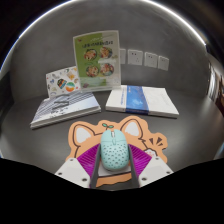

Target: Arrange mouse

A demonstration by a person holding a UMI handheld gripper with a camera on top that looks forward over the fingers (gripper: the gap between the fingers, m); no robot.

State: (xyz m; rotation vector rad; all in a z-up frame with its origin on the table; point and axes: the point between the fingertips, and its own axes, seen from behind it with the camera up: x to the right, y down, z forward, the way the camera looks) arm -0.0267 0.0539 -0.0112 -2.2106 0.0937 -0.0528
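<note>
A pale teal mouse (115, 150) with small dark dots lies between my fingers, over an orange and white cat-shaped mouse pad (88, 132) on the grey table. My gripper (115, 165) is shut on the mouse. The purple pads (91, 158) press on its left and right sides. The mouse points away from me, towards the pad's middle. Part of the pad also shows under the mouse's near end. I cannot tell whether the mouse rests on the pad or hangs just above it.
A closed book (65, 108) lies beyond the pad to the left, and a white and blue box (143, 99) lies to the right. A picture card (97, 55) and a smaller card (62, 82) stand behind them. Wall sockets (148, 60) are on the far wall.
</note>
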